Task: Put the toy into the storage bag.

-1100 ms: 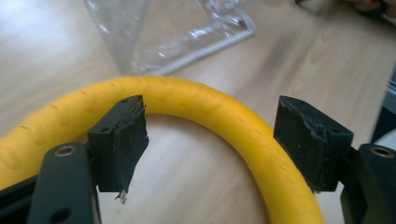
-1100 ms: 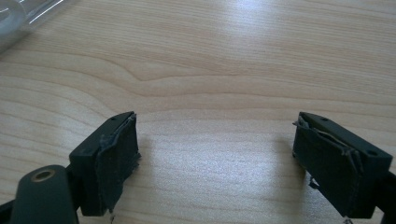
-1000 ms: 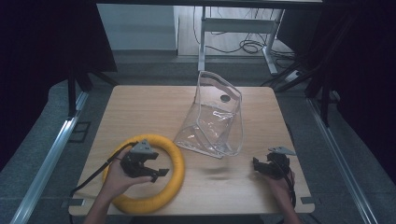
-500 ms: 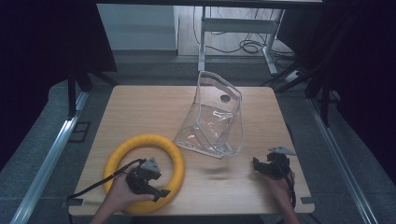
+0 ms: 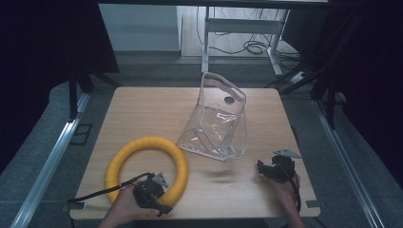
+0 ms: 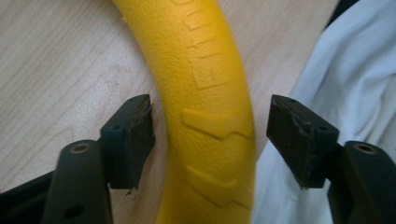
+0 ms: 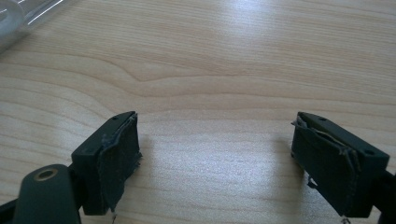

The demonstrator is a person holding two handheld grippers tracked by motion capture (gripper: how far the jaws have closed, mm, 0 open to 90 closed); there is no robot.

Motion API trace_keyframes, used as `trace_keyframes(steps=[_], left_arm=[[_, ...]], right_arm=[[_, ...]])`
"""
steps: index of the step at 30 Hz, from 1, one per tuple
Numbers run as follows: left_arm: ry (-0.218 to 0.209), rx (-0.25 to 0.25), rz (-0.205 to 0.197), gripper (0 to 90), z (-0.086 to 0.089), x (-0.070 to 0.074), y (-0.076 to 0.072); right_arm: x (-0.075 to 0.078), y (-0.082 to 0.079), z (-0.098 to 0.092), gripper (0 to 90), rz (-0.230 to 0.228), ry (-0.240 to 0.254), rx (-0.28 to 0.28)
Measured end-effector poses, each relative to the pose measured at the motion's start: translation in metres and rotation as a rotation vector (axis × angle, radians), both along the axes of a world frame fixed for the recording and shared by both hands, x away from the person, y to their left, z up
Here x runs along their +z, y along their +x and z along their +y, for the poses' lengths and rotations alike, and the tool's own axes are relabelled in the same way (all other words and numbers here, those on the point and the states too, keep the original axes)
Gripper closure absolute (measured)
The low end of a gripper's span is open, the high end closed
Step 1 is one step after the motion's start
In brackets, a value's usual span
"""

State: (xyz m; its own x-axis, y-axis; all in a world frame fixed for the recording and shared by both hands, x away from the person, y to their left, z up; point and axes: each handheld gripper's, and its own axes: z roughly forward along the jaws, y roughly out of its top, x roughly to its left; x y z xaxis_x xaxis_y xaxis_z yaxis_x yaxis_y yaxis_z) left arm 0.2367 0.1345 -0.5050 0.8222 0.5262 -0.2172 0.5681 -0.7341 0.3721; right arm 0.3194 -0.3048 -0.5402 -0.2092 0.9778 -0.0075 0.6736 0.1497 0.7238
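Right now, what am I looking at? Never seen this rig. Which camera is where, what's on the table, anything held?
No robot: a person holds a two-jaw gripper in each hand. One camera looks down from above; one rides on each gripper.

On the wooden table lie a yellow ring and a clear plastic pouch.

The left gripper straddles the ring's tube; its jaws have just been closing, but gaps remain, so nothing is gripped yet. The right gripper is open over bare wood.

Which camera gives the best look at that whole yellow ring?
The high view: it shows the yellow ring as a full circle flat on the table. The left gripper view shows a close stretch of its embossed surface between the left gripper's fingers, no overall shape. The right gripper view shows bare wood.
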Motion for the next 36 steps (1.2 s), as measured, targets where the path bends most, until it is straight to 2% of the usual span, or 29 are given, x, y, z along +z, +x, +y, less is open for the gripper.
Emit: trace_keyframes(steps=[2,7,9,10,11,13,19,24,27,28,30,31,36], left_arm=[[0.014,0.001,0.0,34.8,-0.002,-0.002,0.0],[0.014,0.005,0.004,39.6,-0.006,-0.002,-0.001],[0.024,0.013,-0.011,42.5,-0.008,-0.002,-0.001],[0.043,0.023,-0.041,44.3,-0.011,-0.002,-0.003],[0.055,0.026,-0.052,46.5,-0.012,-0.002,-0.003],[0.069,0.026,-0.065,47.5,-0.014,-0.001,-0.005],[0.071,0.028,-0.062,48.5,-0.014,-0.001,-0.005],[0.024,0.018,-0.025,48.7,-0.006,0.002,0.0],[-0.041,0.023,-0.01,48.8,0.003,0.008,0.001],[-0.041,0.023,-0.01,48.8,0.003,0.008,0.001],[-0.093,0.037,-0.009,48.9,0.01,0.013,0.002],[-0.139,0.046,-0.01,49.0,0.016,0.018,0.002],[-0.235,0.07,-0.027,49.1,0.028,0.032,0.004]], right_arm=[[0.0,0.0,0.0,15.4,-0.001,-0.002,-0.001],[0.0,0.0,0.0,15.6,-0.003,-0.007,-0.002],[0.0,0.0,0.0,15.6,-0.002,-0.006,-0.002],[0.0,0.0,0.0,15.6,-0.002,-0.006,-0.002],[0.0,0.0,0.0,15.6,-0.002,-0.006,-0.002],[0.0,0.0,0.0,15.6,-0.002,-0.006,-0.002],[0.0,0.0,0.0,15.6,-0.002,-0.005,-0.004],[0.0,0.0,0.0,15.5,-0.001,-0.003,-0.007],[0.0,0.0,0.0,15.5,-0.001,-0.003,-0.007],[0.0,0.0,0.0,15.5,-0.001,-0.003,-0.007],[0.0,0.0,0.0,15.5,-0.001,-0.003,-0.006],[0.0,0.0,0.0,15.5,0.0,-0.001,-0.007],[0.0,0.0,0.0,15.5,0.001,-0.002,-0.009]])
